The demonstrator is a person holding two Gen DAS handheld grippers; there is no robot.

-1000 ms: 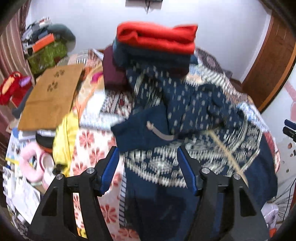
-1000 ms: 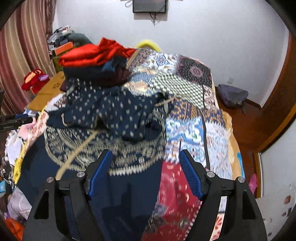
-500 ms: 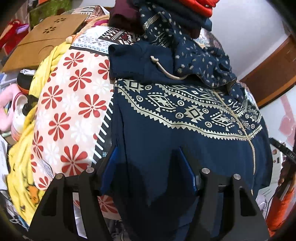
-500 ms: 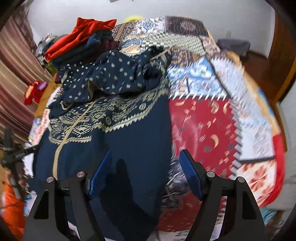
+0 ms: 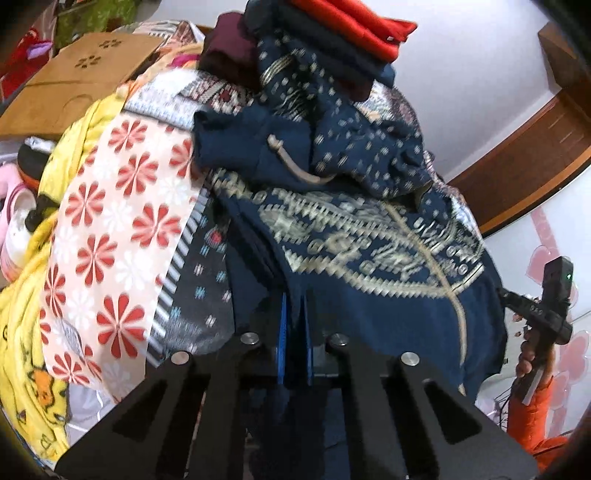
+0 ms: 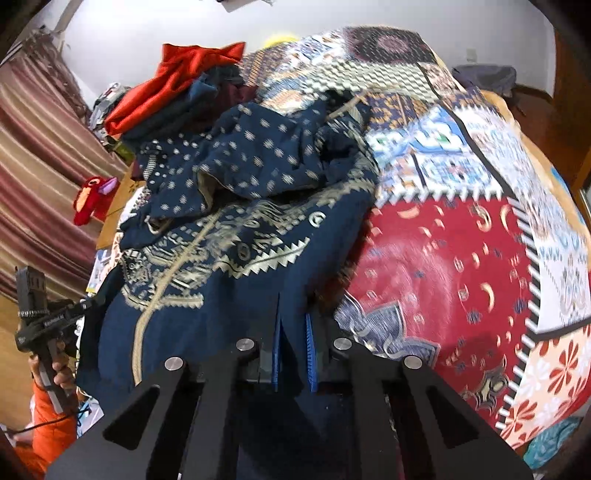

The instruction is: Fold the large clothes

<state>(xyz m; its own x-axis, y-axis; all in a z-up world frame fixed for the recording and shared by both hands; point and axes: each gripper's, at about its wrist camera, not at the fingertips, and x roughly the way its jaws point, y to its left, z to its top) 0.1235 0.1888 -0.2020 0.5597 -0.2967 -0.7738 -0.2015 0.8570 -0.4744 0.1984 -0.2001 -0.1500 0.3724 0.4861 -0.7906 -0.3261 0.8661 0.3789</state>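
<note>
Navy cloth with a cream zigzag band fills the near middle of both views: the large garment [image 5: 369,258] lies spread over the patchwork bedspread [image 6: 461,258], its plain lower hem nearest the cameras and its dotted upper part [image 6: 258,162] bunched in a heap at the far end. The left gripper [image 5: 294,332] has its blue fingers [image 5: 283,332] drawn almost together with a fold of the navy hem pinched between them, at the garment's left near edge beside the red-flowered panel [image 5: 110,240] of the bedspread. The right gripper [image 6: 293,343] is likewise closed on the hem at the garment's right near edge, a narrow pleat of navy cloth rising between its blue fingers [image 6: 310,350], just beside the red panel with crescents. A cream drawstring [image 5: 295,170] curls out near the far left of the garment. Beyond the bunched part, a stack of folded clothes [image 5: 351,29] sits at the far end of the bed, topped by a red piece. A brown cardboard sheet [image 5: 81,77] lies far left, off the bed, and a striped curtain [image 6: 37,166] hangs at the left of the right wrist view.
</note>
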